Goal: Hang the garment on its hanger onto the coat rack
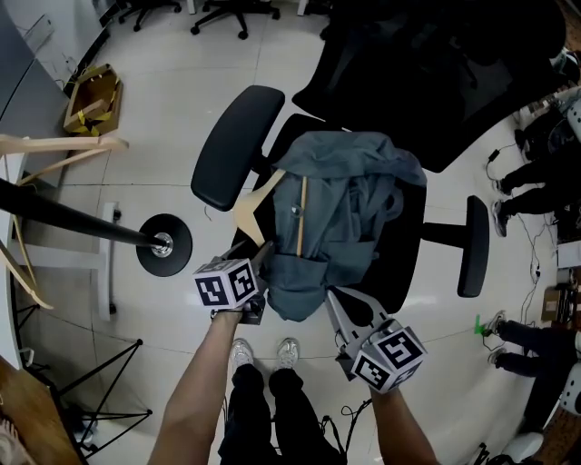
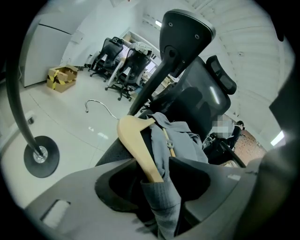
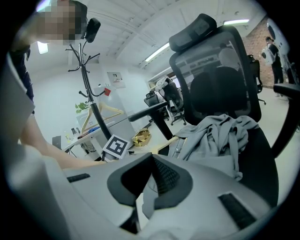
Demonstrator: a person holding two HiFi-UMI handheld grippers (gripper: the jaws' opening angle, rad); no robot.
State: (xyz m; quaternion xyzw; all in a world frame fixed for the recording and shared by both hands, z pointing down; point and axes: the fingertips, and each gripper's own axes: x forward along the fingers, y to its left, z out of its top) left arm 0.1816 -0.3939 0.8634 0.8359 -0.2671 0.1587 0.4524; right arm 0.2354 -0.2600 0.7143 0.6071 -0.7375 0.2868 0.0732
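Garment (image 1: 349,204), a grey-blue heap, lies on the seat of a black office chair (image 1: 410,238) in the middle of the head view, just beyond my shoes (image 1: 263,351) near the lower edge. My left tool (image 2: 157,174) is clenched on the lower end of the wooden hanger (image 2: 137,139), with a fold of the cloth squeezed in beside the wood. My right tool (image 3: 151,164) has its jaws drawn together at the cloth's near edge, and a pale fold shows in the slit between them. The hanger's metal hook (image 2: 95,101) points toward the upper left of the left gripper view. Left of the chair stands the coat rack (image 1: 162,243), its dark pole slanting off to the left edge, well apart from the heap. Bare wooden hangers (image 1: 64,143) show at that same edge. Farther off, at upper left, a cardboard box (image 1: 93,98) sits on the floor, and more office chairs (image 1: 222,13) line the top.
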